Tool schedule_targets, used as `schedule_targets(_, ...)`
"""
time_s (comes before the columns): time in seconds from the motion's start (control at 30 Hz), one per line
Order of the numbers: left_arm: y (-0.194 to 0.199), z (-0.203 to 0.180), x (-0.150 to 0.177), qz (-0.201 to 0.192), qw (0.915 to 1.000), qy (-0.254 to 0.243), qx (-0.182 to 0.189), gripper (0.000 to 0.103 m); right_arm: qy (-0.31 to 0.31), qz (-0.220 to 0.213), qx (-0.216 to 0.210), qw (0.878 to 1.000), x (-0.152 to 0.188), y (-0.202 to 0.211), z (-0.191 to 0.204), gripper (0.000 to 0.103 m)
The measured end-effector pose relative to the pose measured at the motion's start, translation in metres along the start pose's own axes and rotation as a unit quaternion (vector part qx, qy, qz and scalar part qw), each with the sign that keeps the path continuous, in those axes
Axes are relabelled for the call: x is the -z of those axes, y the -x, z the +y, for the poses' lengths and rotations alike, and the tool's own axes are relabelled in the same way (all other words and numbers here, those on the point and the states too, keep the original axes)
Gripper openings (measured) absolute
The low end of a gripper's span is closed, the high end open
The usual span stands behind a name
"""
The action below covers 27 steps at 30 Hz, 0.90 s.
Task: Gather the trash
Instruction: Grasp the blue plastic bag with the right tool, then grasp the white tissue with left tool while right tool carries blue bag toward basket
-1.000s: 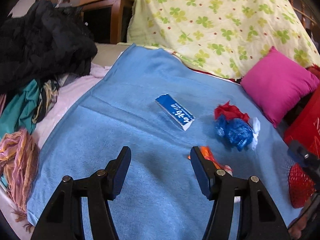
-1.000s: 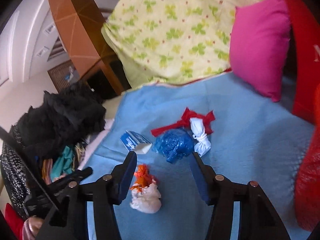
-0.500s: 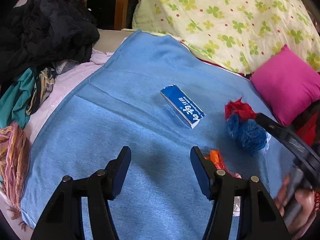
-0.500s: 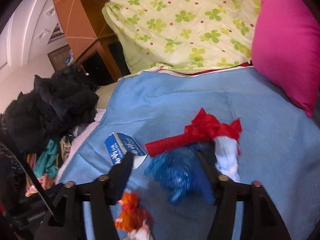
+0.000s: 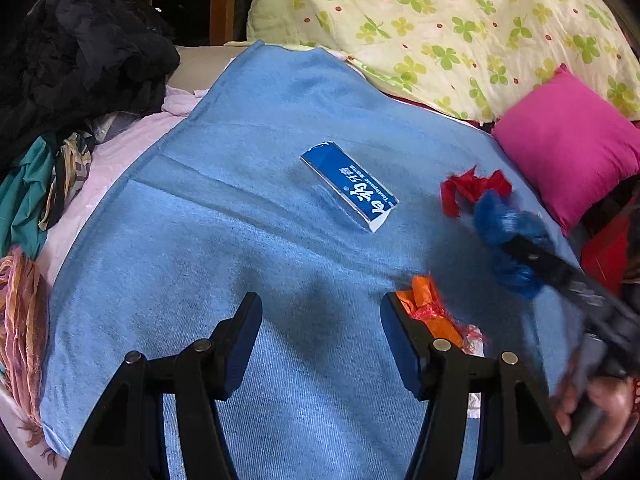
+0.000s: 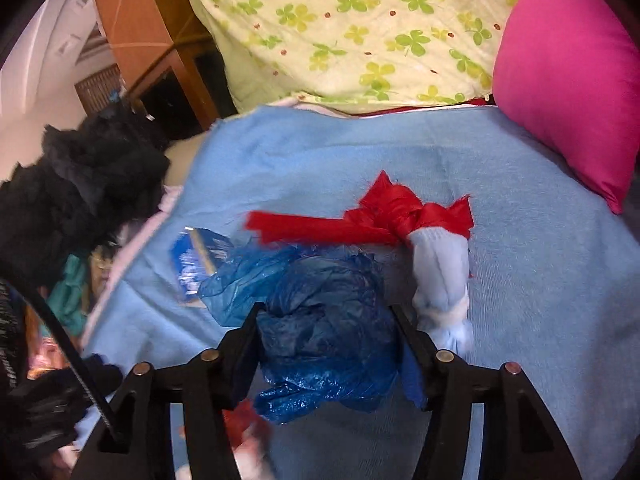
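Note:
Several pieces of trash lie on a blue blanket (image 5: 200,240): a blue toothpaste box (image 5: 352,188), a crumpled blue plastic bag (image 6: 328,320), a knotted red bag (image 6: 384,216) tied to a white bundle (image 6: 440,276), and an orange and white bag (image 5: 428,312). My right gripper (image 6: 326,316) has its jaws closing on the blue plastic bag, which fills the gap and touches both pads. My left gripper (image 5: 320,308) hovers open over bare blanket, with the orange bag just beside its right finger. The left wrist view shows the right gripper (image 5: 560,272) blurred at the blue bag (image 5: 504,224).
A pink pillow (image 5: 572,160) and a floral quilt (image 5: 460,28) border the blanket at the back right. A heap of black and coloured clothes (image 5: 80,56) lies along the left side. Wooden furniture (image 6: 132,32) stands behind. A hand (image 5: 592,404) grips the right tool.
The right gripper has pushed forward and down over the blue bag, which now sits between its jaws. The left gripper has dipped slightly toward the blanket and kept its opening.

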<state>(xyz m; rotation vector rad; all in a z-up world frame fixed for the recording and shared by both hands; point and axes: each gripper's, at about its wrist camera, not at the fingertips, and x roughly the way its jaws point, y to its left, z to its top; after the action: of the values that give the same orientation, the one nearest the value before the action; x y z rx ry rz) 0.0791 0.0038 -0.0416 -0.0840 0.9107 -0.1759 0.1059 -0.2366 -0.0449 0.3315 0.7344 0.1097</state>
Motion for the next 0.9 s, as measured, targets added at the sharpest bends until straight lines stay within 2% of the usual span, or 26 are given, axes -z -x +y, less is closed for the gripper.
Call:
schedule_targets(0.3, 0.009, -0.029, 0.019, 0.023, 0.997, -0.034, 0.065, 0.062, 0.015, -0.033, -0.027, 0.999, 0.016, 0.092, 0.011, 0.062)
schedule_targets(0.53, 0.012, -0.064, 0.042, 0.044, 0.9893, -0.073, 0.119, 0.062, -0.015, -0.091, -0.004, 0.996, 0.043, 0.156, -0.007, 0.062)
schedule_targets(0.63, 0.011, -0.08, 0.051, 0.051, 0.987, -0.086, 0.125, 0.062, -0.016, -0.124, 0.018, 0.992, 0.05, 0.178, -0.011, 0.063)
schedule_targets(0.77, 0.007, -0.093, 0.059, 0.06, 0.9847, -0.088, 0.138, 0.062, -0.032, -0.172, 0.024, 0.984, 0.053, 0.204, -0.019, 0.063)
schedule_targets(0.83, 0.002, -0.099, 0.061, 0.063, 0.9848, -0.092, 0.133, 0.056, -0.039, -0.18, 0.026, 0.983, 0.052, 0.209, -0.024, 0.063)
schedule_targets(0.9, -0.004, -0.101, 0.062, 0.069, 0.9849, -0.091, 0.13, 0.04, -0.044, -0.181, 0.028, 0.982, 0.052, 0.21, -0.027, 0.063)
